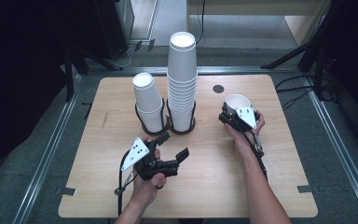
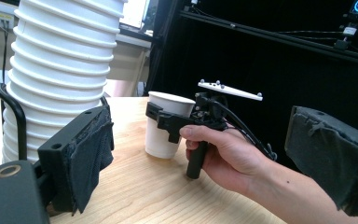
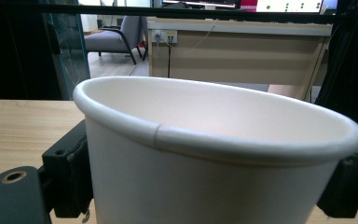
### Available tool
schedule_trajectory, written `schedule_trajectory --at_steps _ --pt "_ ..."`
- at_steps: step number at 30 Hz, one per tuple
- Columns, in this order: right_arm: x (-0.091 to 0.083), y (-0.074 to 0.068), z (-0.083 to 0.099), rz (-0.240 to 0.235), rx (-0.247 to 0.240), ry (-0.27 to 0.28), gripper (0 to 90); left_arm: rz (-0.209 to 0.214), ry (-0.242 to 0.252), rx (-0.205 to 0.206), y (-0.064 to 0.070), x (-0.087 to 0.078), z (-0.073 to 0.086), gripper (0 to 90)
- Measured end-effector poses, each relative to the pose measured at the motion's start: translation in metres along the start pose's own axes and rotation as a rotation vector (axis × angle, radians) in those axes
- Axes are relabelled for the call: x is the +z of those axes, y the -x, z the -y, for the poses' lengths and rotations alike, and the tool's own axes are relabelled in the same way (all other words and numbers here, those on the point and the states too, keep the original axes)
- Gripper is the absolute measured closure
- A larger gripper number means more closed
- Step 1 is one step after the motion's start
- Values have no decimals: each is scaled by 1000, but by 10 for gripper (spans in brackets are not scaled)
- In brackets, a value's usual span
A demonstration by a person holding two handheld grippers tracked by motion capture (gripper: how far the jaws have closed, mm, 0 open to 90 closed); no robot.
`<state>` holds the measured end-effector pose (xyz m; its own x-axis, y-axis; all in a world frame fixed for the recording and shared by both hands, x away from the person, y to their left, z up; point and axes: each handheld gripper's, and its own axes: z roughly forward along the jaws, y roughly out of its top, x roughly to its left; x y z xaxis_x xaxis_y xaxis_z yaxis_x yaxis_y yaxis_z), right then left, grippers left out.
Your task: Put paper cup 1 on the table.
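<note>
On the left of the tabletop (image 1: 107,186), the left gripper (image 1: 175,147) is held low in the person's left hand (image 1: 149,184), its jaws spread wide with nothing between them, pointing toward the cup stacks. Just beyond it stands the short stack of paper cups (image 1: 147,100) in a black wire holder (image 1: 142,122), and touching that holder on its right is the tall stack of paper cups (image 1: 182,79), seated in a matching ring. Further right, well apart from the stacks, the right gripper (image 1: 230,114) has its jaws clamped on either side of a single paper cup (image 1: 237,101), which stands upright on the tabletop with its open mouth up; the right hand (image 1: 249,128) grips the handle behind it
</note>
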<state>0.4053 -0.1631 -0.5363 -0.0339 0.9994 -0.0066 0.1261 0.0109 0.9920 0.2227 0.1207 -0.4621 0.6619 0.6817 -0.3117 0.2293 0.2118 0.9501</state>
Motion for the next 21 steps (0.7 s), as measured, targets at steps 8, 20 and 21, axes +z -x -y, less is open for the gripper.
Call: schedule_trajectory --at_steps 8,20,21 --pt "0 -1 2 -2 0 -21 114 -2 0 -4 -1 0 0 78" --pt "-3 -1 -1 -20 49 -52 101 -4 0 -4 -1 0 0 78" --pt "-4 -1 -2 -22 50 -55 97 -5 -1 -4 -1 -1 0 78"
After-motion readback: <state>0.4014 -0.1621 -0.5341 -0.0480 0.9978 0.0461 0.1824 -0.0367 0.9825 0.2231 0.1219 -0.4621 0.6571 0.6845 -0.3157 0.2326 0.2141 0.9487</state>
